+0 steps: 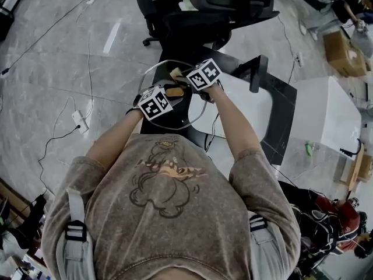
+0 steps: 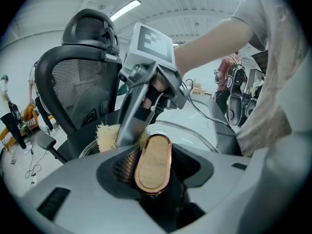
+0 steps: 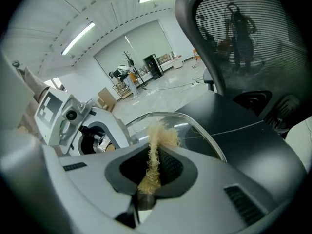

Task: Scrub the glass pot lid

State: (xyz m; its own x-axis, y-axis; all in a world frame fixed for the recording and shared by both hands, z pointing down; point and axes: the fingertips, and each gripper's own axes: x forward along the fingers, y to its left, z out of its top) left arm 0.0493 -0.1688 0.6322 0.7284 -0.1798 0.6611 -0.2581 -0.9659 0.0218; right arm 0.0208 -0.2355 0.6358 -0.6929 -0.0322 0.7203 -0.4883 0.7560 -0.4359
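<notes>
The knob of the glass lid is clamped in the left gripper, above the black table. A fibre scrubber is pinched in the right gripper, at the glass. Under hard scrubbing, the lid could be twisted loose and dropped.

**Lid station: layout**

We log the glass pot lid over the table's left end, its knob between the left gripper's jaws. The scrub pad, in the right gripper, sits at the lid's far rim. An office chair stands behind the table.
</notes>
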